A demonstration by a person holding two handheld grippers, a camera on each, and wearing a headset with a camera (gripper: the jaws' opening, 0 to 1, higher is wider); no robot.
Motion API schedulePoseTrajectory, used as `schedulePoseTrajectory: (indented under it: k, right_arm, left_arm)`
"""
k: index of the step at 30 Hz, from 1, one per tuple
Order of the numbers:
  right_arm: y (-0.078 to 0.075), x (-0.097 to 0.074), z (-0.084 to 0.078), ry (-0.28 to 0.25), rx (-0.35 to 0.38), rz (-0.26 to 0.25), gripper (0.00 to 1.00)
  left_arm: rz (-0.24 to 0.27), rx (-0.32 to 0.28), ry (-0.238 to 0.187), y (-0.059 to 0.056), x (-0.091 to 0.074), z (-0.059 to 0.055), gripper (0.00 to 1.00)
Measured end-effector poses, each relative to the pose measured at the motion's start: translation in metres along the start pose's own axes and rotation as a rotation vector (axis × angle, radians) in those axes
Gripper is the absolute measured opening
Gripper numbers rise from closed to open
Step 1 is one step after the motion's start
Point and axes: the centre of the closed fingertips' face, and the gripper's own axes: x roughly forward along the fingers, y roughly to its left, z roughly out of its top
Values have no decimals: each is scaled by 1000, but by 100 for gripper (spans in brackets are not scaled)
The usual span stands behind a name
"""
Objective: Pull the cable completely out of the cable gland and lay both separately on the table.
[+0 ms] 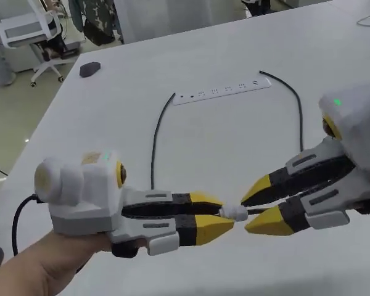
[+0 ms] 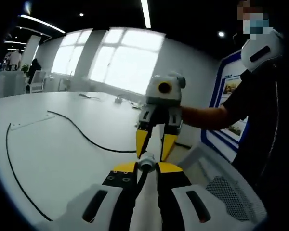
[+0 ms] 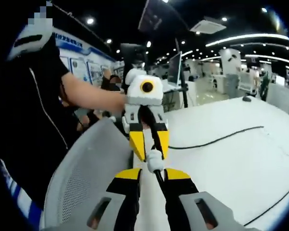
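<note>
You held the left gripper [image 1: 227, 213] clamped on the white cable gland [image 1: 236, 213], above the near part of the table [image 1: 222, 148]. The right gripper [image 1: 245, 214] faced it from the right, tip to tip, its jaws straddling the short dark cable [image 1: 254, 211] that left the gland; whether they pinched the cable could not be told. Judged risks: if the right jaws were loose, a pull would likely slide them along the cable without extracting it. A pull off the gland's axis could twist the gland out of the left jaws. A sudden release could swing either gripper toward the power strip [image 1: 222, 91] on the far side.
</note>
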Motion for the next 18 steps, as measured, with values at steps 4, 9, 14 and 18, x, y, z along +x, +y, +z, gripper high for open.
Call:
schedulePoseTrajectory:
  k: [4,9,14,18]
  right_arm:
    - [-4,-1,5,-53,68,17,13]
    - [-11,0,2,-60,104,35,10]
    - [-3,6,-1,-33,108,58,9]
    - [-1,6,1,-42,129,61,8]
  left_arm:
    - [13,35,33,2,0,-4,15]
    - [9,39,36,0,1,-4,15]
    - [1,25,39,0,3,-5,15]
    - [-3,25,37,1,3,-4,15]
